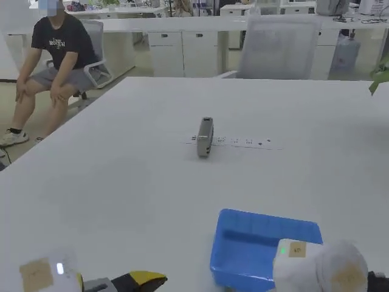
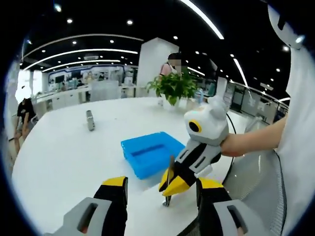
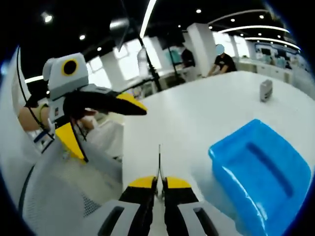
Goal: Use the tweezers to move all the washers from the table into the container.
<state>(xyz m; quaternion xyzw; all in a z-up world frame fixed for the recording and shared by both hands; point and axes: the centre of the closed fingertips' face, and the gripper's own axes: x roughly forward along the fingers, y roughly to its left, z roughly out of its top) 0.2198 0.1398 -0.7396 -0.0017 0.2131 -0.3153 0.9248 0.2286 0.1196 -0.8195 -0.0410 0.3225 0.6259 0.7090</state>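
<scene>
Near the counter's front edge, right tongs (image 3: 159, 182) clamped the tweezers (image 3: 159, 161); left tongs (image 2: 162, 183) gaped empty. Mid-counter beyond the container (image 1: 243, 236), the washers (image 1: 243, 142) lay in a left-right row, right tongs nearer.

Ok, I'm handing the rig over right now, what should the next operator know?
The left tongs are open, holding nothing.
The right tongs are shut on the tweezers.
The blue container sits close by and looks empty.
A row of small pieces, probably the washers, lies beside the grey block, farther out.
Done: tweezers in grip.
To do: move every washer.
</scene>
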